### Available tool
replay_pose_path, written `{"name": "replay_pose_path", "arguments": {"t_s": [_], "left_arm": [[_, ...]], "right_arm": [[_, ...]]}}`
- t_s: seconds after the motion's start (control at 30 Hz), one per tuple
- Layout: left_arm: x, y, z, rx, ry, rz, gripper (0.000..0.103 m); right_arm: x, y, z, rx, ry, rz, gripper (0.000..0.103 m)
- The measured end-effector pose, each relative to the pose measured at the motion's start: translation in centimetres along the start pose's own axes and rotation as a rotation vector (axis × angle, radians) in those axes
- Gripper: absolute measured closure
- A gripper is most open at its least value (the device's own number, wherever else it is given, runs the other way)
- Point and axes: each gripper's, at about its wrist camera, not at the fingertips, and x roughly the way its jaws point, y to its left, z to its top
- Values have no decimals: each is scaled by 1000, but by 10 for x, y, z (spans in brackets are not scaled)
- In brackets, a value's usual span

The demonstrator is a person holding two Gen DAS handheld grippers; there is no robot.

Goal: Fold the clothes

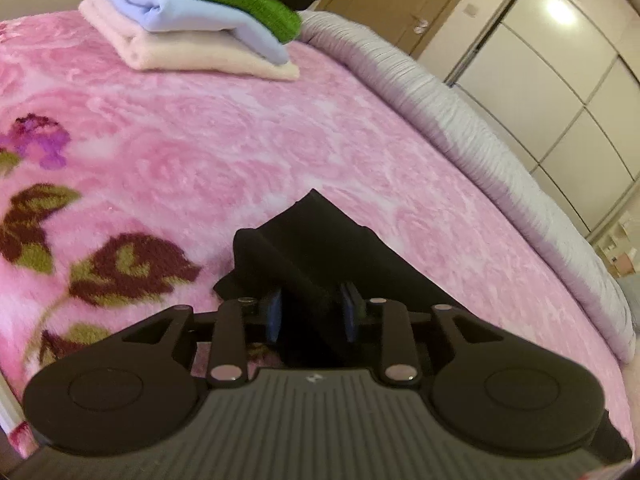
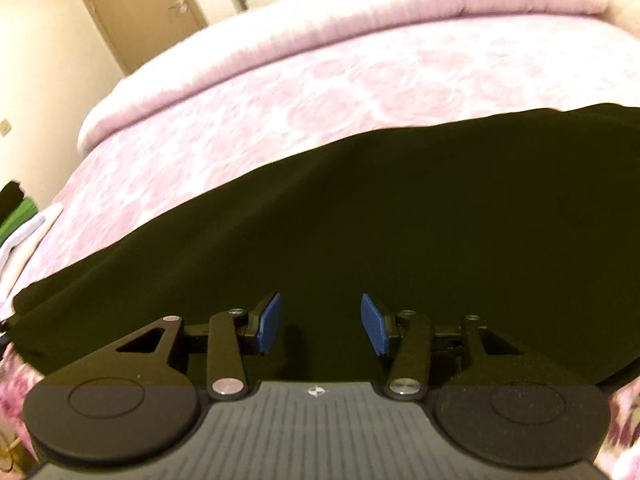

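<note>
A black garment (image 2: pixel 360 208) lies spread on the pink floral blanket (image 2: pixel 320 88). My right gripper (image 2: pixel 320 322) is open and hovers low over the garment's near part, blue pads (image 2: pixel 270 320) apart with nothing between them. In the left wrist view my left gripper (image 1: pixel 312 310) is shut on a bunched corner of the black garment (image 1: pixel 312 240), which rises in a peak between the blue pads (image 1: pixel 275 312) above the blanket (image 1: pixel 240 140).
A stack of folded clothes (image 1: pixel 192 28), cream, light blue and green with something black on top, sits at the blanket's far side. A grey quilted bed edge (image 1: pixel 460 128) runs along the right. Wardrobe doors (image 1: pixel 560 60) and a wooden door (image 2: pixel 136 8) stand beyond the bed.
</note>
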Motion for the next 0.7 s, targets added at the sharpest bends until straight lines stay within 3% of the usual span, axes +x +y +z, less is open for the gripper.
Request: {"name": "replay_pose_path", "arguments": {"t_s": [0.23,0.33,0.4,0.57,0.7], "left_arm": [[-37,6,-10,135,-45,-53,76],[-57,-11,-13,245,17,-73,74],[-68,-34,-19,414,32,-125,73],[-67,-106,-66,959,26,-193,73],[-56,-144,-101,1276,44,-271,73]], "right_arm": [[-27,2,-31,-120,-95,-8,54],[-39,38,-51,-184,-111,-26,51],[-53,52,-45,-228,-99,-46,51],[-63,100,-52,-561,-122,-104,52],[-51,130,-77,-861,-131,-142,58]]}}
